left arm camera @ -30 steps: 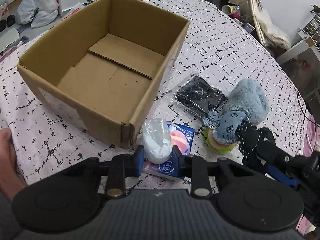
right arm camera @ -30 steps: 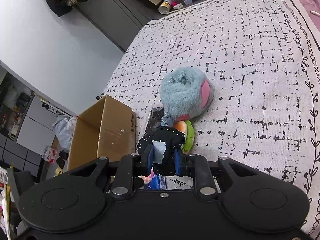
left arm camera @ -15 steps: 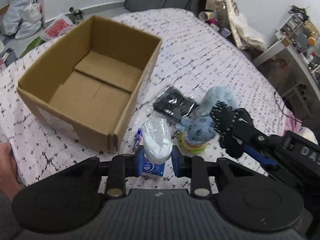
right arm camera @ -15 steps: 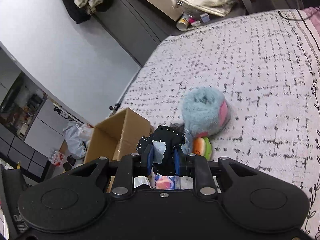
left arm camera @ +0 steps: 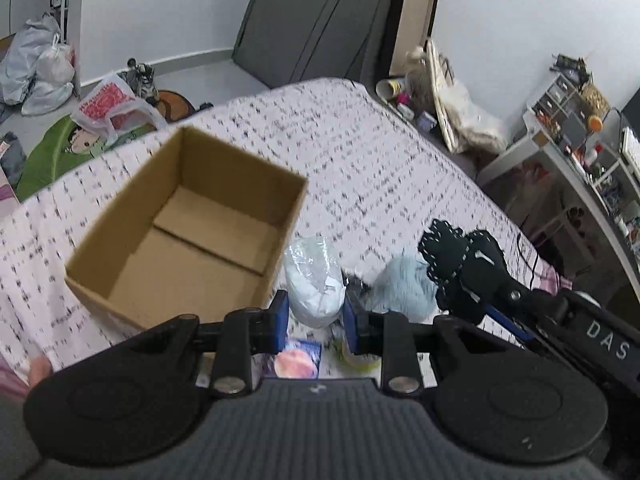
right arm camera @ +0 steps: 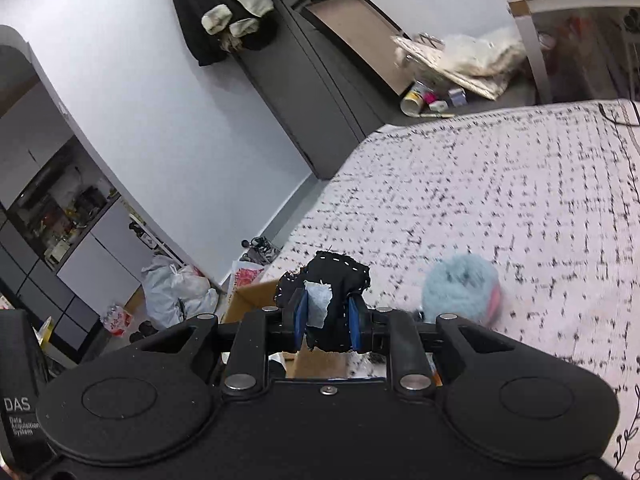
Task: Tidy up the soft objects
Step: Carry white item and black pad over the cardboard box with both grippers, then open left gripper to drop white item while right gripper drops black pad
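In the left wrist view, a white plastic-wrapped bundle (left arm camera: 316,286) is clamped in the left gripper (left arm camera: 315,322) above the bed (left arm camera: 380,152) — beside the empty cardboard box (left arm camera: 192,232), its likely destination. In the right wrist view, a black stitched cloth (right arm camera: 328,304) is pinched by the right gripper (right arm camera: 327,326) — clear of the bedspread.

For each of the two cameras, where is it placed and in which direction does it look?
Left wrist: sits on the left gripper, looking down at the open cardboard box on the bed; the gripper holds a white plastic-wrapped bundle; a fingertip shows at the left edge.
Right wrist: sits on the right gripper, looking across the bed toward the wall; it holds a black stitched cloth.
Shared: the box, the fluffy blue toy, the black cloth.
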The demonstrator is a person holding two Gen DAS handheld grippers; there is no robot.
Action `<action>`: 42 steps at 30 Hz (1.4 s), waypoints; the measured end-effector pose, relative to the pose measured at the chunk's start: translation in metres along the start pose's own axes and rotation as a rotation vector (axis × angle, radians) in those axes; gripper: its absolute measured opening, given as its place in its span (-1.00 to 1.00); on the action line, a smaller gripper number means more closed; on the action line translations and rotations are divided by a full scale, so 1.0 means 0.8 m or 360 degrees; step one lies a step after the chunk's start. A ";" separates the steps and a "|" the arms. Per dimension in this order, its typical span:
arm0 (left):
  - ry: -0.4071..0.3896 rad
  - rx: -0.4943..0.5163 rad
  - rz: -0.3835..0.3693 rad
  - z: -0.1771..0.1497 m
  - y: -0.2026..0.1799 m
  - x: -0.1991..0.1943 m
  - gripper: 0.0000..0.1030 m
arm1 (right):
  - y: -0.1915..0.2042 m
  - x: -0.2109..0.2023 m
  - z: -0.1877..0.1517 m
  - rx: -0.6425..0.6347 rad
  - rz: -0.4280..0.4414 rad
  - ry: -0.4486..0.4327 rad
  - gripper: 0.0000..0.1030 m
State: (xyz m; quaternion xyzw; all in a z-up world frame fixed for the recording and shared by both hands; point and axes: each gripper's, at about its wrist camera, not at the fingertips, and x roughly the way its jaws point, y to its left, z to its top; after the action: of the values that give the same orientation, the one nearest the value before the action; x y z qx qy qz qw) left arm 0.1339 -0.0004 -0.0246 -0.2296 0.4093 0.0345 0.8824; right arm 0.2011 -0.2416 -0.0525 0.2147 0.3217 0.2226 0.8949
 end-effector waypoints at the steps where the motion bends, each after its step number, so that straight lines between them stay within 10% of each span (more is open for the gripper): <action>1: -0.0009 -0.0003 0.0000 0.005 0.002 -0.002 -0.47 | 0.003 0.002 0.003 -0.0002 0.0006 -0.0004 -0.59; 42: -0.0043 -0.0013 0.0105 0.104 0.087 0.098 -0.47 | 0.015 0.103 0.001 0.0013 0.0171 0.0017 -0.58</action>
State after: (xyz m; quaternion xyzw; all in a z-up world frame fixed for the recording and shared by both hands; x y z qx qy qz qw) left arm 0.2278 0.0878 -0.0621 -0.2191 0.4044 0.0682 0.8853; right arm 0.2555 -0.1876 -0.0851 0.2342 0.3153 0.2700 0.8791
